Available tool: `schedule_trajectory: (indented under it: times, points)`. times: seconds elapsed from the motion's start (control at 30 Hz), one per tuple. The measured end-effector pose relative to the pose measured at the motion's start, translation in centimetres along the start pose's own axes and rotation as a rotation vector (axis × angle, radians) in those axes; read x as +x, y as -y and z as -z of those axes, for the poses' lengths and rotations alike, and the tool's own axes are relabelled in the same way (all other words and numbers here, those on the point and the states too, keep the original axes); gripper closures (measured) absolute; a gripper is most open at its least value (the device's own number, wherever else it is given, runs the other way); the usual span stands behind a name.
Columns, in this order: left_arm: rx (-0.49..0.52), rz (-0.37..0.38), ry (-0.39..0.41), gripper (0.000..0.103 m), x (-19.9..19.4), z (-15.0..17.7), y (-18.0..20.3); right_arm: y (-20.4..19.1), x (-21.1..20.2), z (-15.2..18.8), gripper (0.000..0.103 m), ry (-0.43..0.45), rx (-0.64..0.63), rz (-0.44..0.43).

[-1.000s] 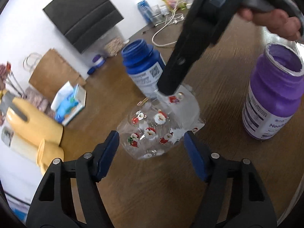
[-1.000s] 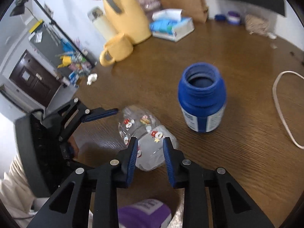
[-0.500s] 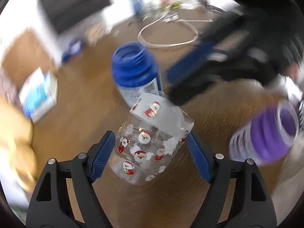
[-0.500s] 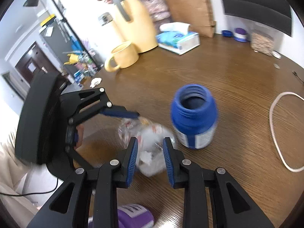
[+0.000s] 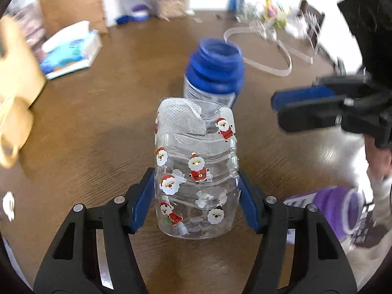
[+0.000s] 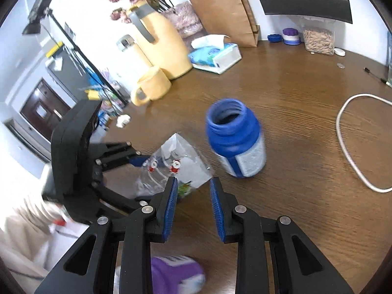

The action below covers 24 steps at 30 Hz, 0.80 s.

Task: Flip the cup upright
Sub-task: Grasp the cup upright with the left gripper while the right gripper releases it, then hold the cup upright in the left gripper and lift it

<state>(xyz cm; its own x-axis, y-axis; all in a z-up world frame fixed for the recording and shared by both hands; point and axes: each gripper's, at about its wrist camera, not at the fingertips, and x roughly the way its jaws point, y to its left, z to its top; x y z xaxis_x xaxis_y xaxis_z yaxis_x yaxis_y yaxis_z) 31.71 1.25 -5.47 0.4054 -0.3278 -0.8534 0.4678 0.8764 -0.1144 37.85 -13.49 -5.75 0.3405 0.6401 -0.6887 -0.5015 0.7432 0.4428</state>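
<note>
The clear plastic cup (image 5: 196, 169) with Santa stickers is crumpled and stands between the blue pads of my left gripper (image 5: 196, 196), which is shut on its lower half. In the right wrist view the cup (image 6: 176, 166) shows tilted, held by the left gripper (image 6: 137, 159). My right gripper (image 6: 192, 196) is open and empty, just right of the cup and apart from it; it also shows in the left wrist view (image 5: 303, 103).
A blue open jar (image 6: 235, 139) stands just behind the cup. A purple jar (image 5: 325, 210) is at the near right. A yellow mug (image 6: 152, 88), yellow jug (image 6: 161, 46), tissue box (image 6: 215, 56) and white cable (image 6: 348, 142) sit on the wooden table (image 6: 294, 98).
My right gripper let go of the cup and drew back to the right. My left gripper closed on the cup, which went from lying tilted to standing between the pads.
</note>
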Motion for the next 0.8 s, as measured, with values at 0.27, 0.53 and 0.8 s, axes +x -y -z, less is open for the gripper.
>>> schedule_trajectory:
  times: [0.27, 0.53, 0.8]
  points:
    - [-0.272, -0.100, 0.349, 0.043, -7.5, 2.5, -4.4, -6.4, 1.9, -4.0, 0.019, 0.108, -0.020, -0.088]
    - [-0.293, -0.120, 0.573, 0.043, -8.6, 4.2, -4.2, -8.8, 4.2, -5.4, 0.019, 0.241, -0.066, -0.200]
    - [-0.252, -0.209, 0.727, 0.043, -9.5, 5.8, -3.2, -9.9, 4.3, -4.1, 0.019, 0.305, -0.057, -0.188]
